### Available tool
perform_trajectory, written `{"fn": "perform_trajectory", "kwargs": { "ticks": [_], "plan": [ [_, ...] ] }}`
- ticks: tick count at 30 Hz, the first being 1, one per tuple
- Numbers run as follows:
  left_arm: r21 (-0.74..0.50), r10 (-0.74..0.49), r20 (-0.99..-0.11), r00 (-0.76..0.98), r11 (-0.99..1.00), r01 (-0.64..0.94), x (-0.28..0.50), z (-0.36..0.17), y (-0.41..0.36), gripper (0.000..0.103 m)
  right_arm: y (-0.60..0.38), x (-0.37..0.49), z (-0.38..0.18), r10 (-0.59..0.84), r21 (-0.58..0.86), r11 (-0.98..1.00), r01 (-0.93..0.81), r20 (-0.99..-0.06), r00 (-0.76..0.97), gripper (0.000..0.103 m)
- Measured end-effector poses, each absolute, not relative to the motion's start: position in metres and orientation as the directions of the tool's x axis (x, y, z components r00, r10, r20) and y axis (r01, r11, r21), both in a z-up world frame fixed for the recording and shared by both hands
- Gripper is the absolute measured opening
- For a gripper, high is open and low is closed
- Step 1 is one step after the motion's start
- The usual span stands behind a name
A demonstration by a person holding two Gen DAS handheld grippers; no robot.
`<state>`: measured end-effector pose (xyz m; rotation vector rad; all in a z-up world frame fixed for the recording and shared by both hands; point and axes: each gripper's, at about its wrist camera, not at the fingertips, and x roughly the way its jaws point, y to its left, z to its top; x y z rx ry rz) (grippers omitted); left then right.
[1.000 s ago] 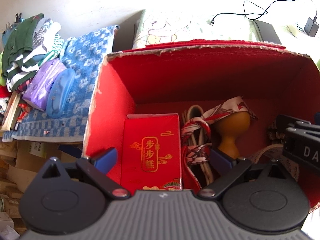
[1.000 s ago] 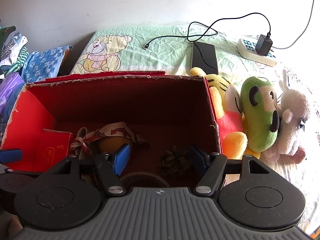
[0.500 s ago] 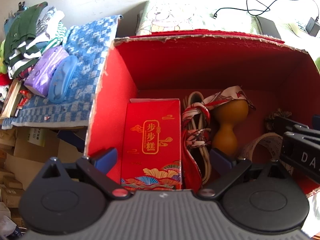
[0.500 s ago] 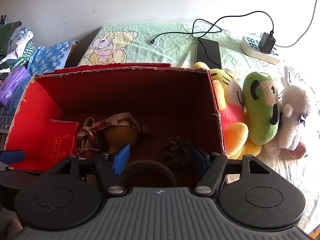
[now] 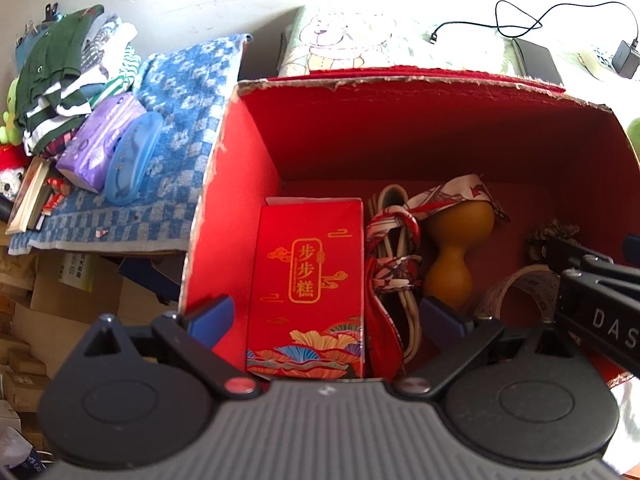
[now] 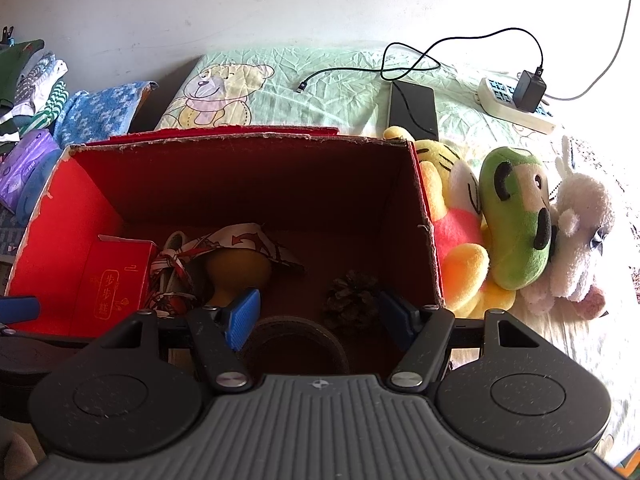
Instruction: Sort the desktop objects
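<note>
Hovered above the red box (image 5: 224, 184), both empty: left gripper (image 5: 324, 314) spread wide astride the red packet (image 5: 308, 280), long axis running straight ahead; right gripper (image 6: 318, 310) wide over tape roll (image 6: 296, 340) and pine cone (image 6: 352, 296).

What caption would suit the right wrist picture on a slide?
Open right claw above a red box holding a gourd, pine cone and tape roll, plush toys alongside.
</note>
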<state>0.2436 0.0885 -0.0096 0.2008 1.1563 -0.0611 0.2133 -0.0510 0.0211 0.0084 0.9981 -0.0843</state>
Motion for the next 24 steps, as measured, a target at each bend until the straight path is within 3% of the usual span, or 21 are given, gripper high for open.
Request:
{"fn": "perform_trajectory", "kwargs": {
  "ticks": [24],
  "plan": [
    [0.130, 0.057, -0.898, 0.436, 0.982, 0.138, 0.242, -0.008, 0.090, 0.100, -0.061, 0.205, 0.017, -0.046, 0.013, 0.994, 0.106, -0.842, 0.538, 0.068]
  ]
}}
